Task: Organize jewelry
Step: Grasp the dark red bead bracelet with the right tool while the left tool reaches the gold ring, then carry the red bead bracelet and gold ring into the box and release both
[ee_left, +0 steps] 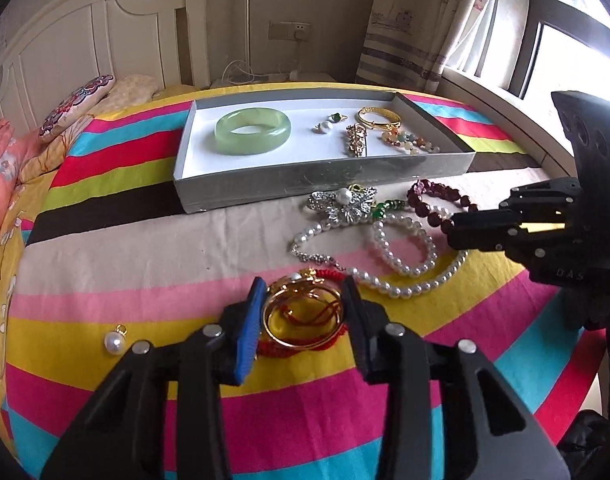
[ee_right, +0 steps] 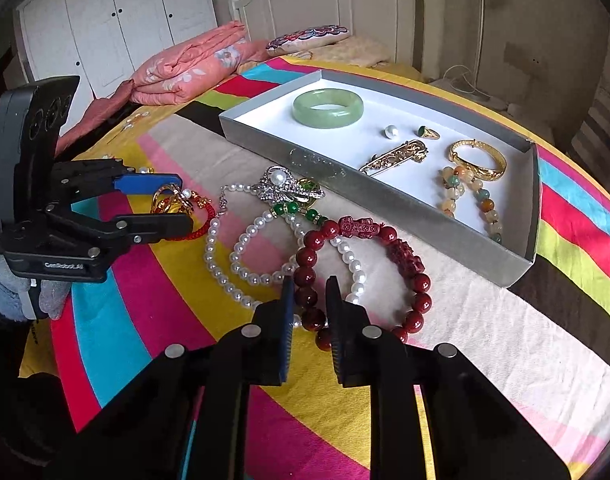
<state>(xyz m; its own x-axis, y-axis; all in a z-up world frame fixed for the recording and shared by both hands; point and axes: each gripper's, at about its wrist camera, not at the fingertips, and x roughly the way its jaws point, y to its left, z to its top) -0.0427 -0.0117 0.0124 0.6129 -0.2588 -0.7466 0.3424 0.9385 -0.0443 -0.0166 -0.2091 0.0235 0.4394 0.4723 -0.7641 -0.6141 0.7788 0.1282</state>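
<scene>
My left gripper [ee_left: 301, 316] jaws straddle gold rings [ee_left: 303, 320], unclosed; right gripper [ee_right: 309, 320] jaws part-open around red bead bracelet [ee_right: 361, 276]. Tray [ee_left: 305, 176] beyond holds jade bangle [ee_left: 253, 131].

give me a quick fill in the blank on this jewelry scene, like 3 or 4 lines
1. The green jade bangle lies inside the grey ____.
2. The left gripper has its fingers on either side of the gold ____.
3. The right gripper straddles a bracelet of dark ____ beads.
4. The loose pearl pendant on the bedspread lies ____ the box.

Missing words: box; bangles; red; outside
</scene>
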